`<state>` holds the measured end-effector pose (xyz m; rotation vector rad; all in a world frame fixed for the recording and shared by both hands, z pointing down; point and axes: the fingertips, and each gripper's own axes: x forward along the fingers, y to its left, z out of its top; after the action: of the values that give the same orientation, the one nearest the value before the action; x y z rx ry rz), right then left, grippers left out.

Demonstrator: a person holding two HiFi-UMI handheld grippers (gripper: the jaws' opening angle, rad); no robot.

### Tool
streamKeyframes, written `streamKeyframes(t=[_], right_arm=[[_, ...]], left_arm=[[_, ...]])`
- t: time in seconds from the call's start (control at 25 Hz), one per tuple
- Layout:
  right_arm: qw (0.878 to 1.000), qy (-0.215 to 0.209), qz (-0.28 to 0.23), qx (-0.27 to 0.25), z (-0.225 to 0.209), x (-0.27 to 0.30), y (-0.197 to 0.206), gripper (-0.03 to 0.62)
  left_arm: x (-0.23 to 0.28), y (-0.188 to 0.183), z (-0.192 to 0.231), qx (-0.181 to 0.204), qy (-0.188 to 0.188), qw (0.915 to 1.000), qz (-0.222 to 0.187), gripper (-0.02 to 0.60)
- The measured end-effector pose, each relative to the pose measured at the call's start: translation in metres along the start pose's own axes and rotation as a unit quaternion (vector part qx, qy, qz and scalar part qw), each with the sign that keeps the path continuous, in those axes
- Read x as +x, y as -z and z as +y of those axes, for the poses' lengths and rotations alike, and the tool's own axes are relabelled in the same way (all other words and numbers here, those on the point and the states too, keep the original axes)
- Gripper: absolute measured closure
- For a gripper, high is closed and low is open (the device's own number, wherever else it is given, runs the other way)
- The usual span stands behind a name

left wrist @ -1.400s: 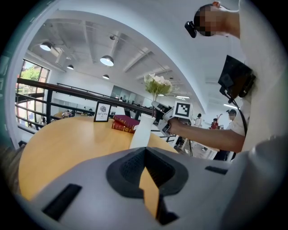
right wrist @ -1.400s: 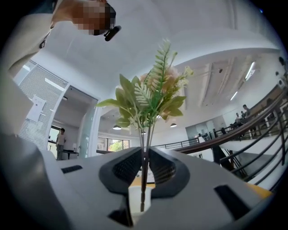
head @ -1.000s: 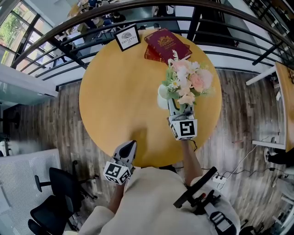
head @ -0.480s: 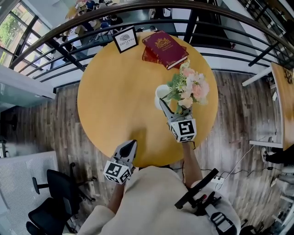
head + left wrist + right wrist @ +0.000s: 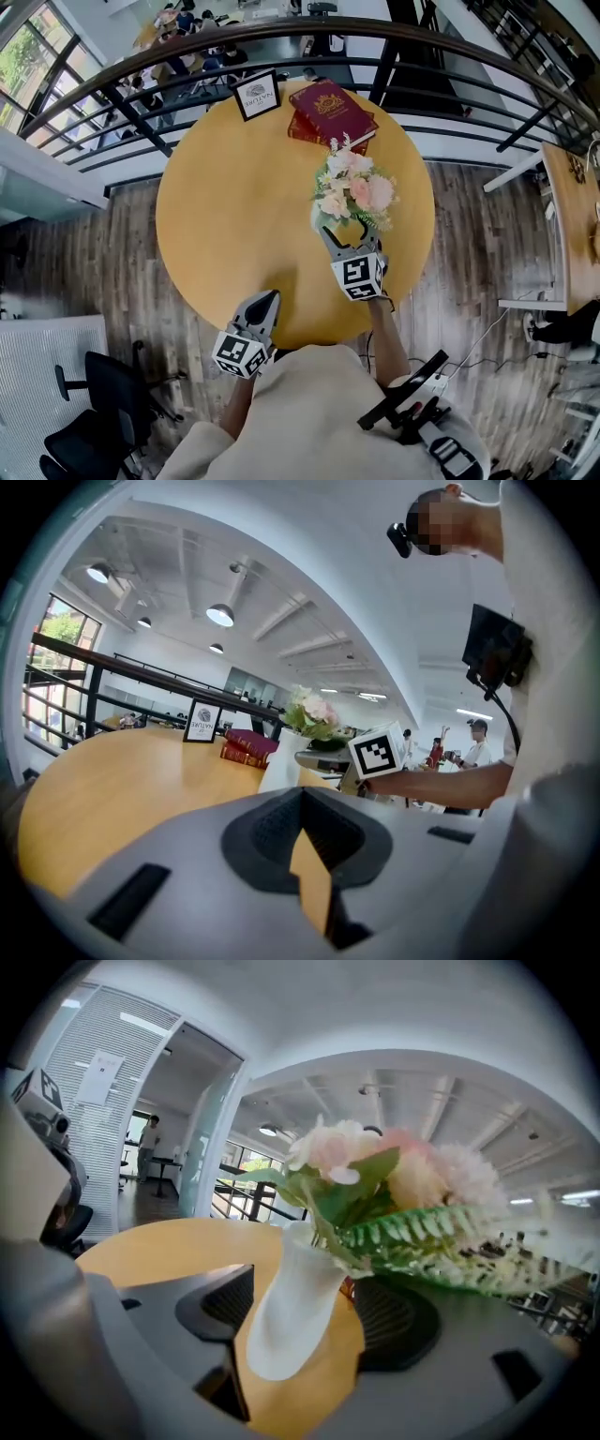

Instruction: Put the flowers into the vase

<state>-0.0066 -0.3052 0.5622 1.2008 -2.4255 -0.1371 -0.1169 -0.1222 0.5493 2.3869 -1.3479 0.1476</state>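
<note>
1. In the head view the pink and cream flower bunch [image 5: 354, 192] sits right of centre on the round yellow wooden table [image 5: 225, 187]. Its stems are down in the white narrow-necked vase [image 5: 317, 217], of which only a sliver shows at the bunch's left edge. The right gripper [image 5: 345, 240] lies just below, one jaw to either side of the vase. The left gripper [image 5: 265, 302] rests at the table's lower edge, well apart. We judge the placing done and the release to be the step in hand.

2. In the left gripper view the left gripper [image 5: 302, 803] fills the bottom of the frame, jaws together with nothing between them. At centre the vase [image 5: 279, 761] looks upright under its bunch, near the dark red books [image 5: 246, 747]. We would leave this hand idle and bring it in only if the vase rocks.

3. In the right gripper view the right gripper [image 5: 300, 1335] has just been opening its jaws, and they now stand wide. The vase [image 5: 291, 1307] is between them, with both pads clear of it. The bunch [image 5: 375, 1180] leans toward the right of the frame, and a green fern frond [image 5: 441, 1227] hangs over the right pad. For a clean finish we should hold the jaws wide and draw straight back, low along the table. That way no pad snags the frond or nudges what looks like a top-heavy vase.
</note>
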Motion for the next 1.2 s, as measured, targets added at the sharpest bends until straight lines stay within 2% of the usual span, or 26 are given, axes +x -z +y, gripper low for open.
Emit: streamKeyframes(t=[0.2, 0.44, 0.48, 0.6, 0.68, 0.72, 0.92, 1.2], right_arm=[[0.999, 0.001, 0.028, 0.020, 0.013, -0.006, 0.023, 0.266], [0.988, -0.028, 0.034, 0.146, 0.037, -0.032, 0.055, 0.271], [0.986, -0.027, 0.030, 0.161, 0.039, -0.038, 0.058, 0.292], [0.984, -0.008, 0.025, 0.179, 0.038, -0.054, 0.061, 0.437], [0.983, 0.005, 0.017, 0.185, 0.034, -0.062, 0.060, 0.564], [0.982, 0.005, 0.012, 0.190, 0.033, -0.066, 0.059, 0.578], [0.978, -0.019, -0.006, 0.206, 0.034, -0.083, 0.055, 0.585], [0.978, -0.032, -0.020, 0.205, 0.037, -0.114, 0.051, 0.586]], left_arm=[[0.001, -0.005, 0.001, 0.005, -0.002, 0.9999, -0.010, 0.575], [-0.002, -0.009, -0.006, 0.013, 0.003, 0.9997, -0.019, 0.575], [-0.002, -0.011, -0.008, 0.015, 0.004, 0.9997, -0.021, 0.575], [0.001, -0.016, -0.013, 0.023, 0.008, 0.9994, -0.026, 0.575], [0.004, -0.020, -0.018, 0.027, 0.010, 0.9992, -0.028, 0.575], [0.006, -0.021, -0.021, 0.030, 0.012, 0.9991, -0.029, 0.575], [0.015, -0.025, -0.038, 0.040, 0.017, 0.9984, -0.036, 0.575], [0.019, -0.022, -0.063, 0.049, 0.018, 0.9979, -0.038, 0.575]])
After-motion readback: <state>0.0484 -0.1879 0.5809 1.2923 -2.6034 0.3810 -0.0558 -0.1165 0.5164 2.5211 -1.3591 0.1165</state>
